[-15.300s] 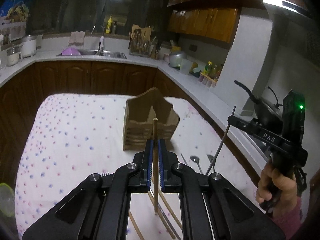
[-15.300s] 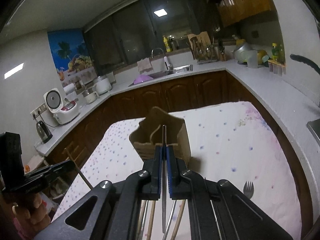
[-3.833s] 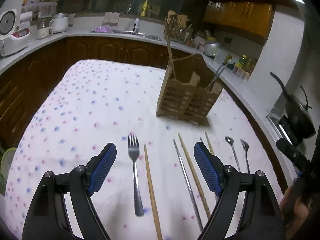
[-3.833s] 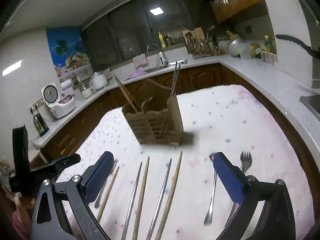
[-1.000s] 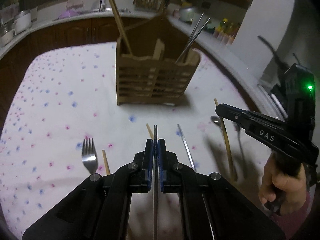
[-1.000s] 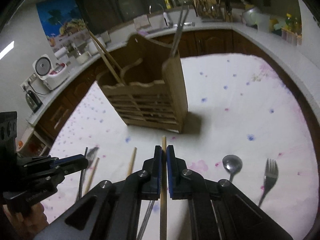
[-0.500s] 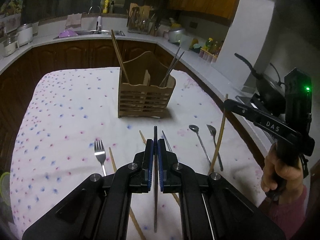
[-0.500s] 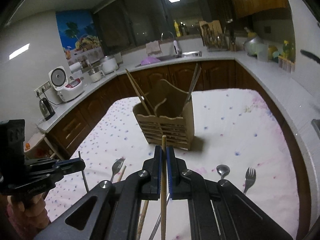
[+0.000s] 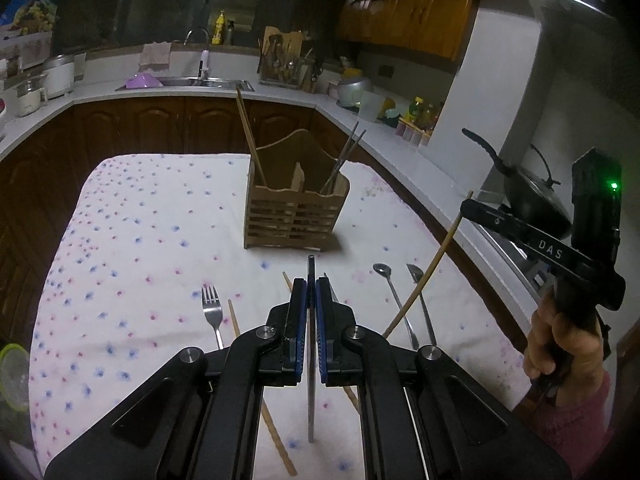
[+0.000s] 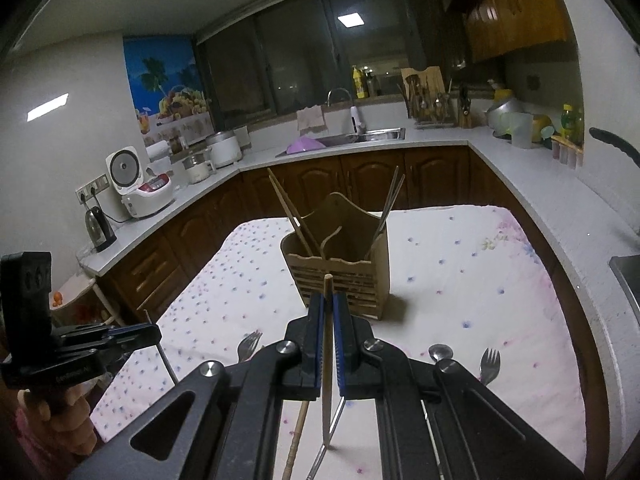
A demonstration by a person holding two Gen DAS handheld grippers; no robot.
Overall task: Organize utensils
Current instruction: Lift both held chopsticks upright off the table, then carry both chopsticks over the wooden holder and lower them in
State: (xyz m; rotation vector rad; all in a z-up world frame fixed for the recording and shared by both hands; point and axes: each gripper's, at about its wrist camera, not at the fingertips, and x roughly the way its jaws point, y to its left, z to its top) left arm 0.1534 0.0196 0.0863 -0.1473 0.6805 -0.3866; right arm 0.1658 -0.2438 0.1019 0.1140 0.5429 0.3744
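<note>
A slatted wooden caddy (image 9: 294, 212) stands upright on the dotted tablecloth (image 9: 140, 248). Wooden chopsticks (image 9: 250, 136) lean in its left compartment and metal chopsticks (image 9: 346, 152) in its right. My left gripper (image 9: 311, 292) is shut on a metal chopstick (image 9: 311, 344), held above the cloth in front of the caddy. My right gripper (image 10: 328, 300) is shut on a wooden chopstick (image 10: 328, 360), also short of the caddy (image 10: 340, 272). On the cloth lie a fork (image 9: 212, 308), two spoons (image 9: 384, 276), another fork (image 10: 489, 364) and loose wooden chopsticks (image 9: 236, 320).
A black wok (image 9: 532, 200) sits on the counter past the table's right edge. A rice cooker (image 10: 138, 188) and a kettle (image 10: 98, 226) stand on the left counter. A green-rimmed bowl (image 9: 12, 376) sits off the table's left edge. A hand (image 9: 560, 344) grips the right tool.
Both grippers have lifted and drawn back from the caddy, each still shut on its chopstick. The caddy now looks smaller and farther off. The utensils on the cloth have not moved.
</note>
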